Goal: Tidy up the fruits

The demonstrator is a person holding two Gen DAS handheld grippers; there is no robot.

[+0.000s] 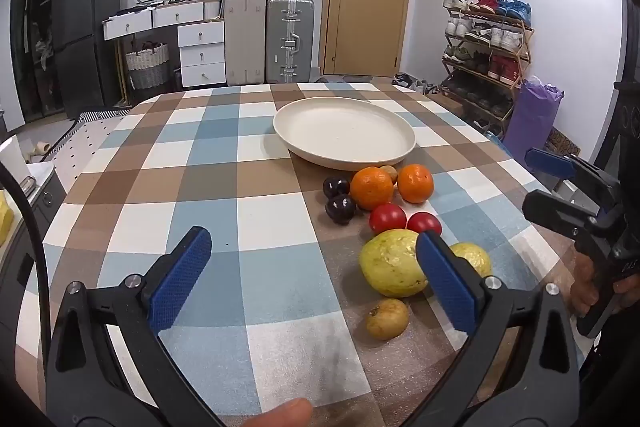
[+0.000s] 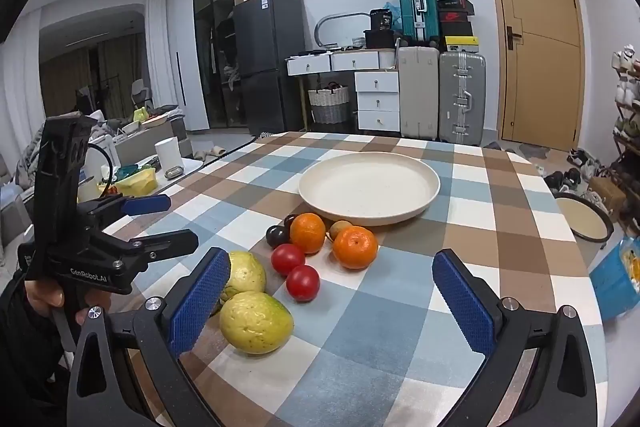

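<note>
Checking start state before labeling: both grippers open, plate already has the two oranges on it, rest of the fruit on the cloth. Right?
Not quite. The plate is empty; both oranges sit on the checkered cloth just in front of it, as the right wrist view shows. The rest stands: left gripper and right gripper are open, other fruit on the cloth.

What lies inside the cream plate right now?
Nothing shows inside the cream plate; its bare base is visible in both views. The table beneath it is covered.
</note>
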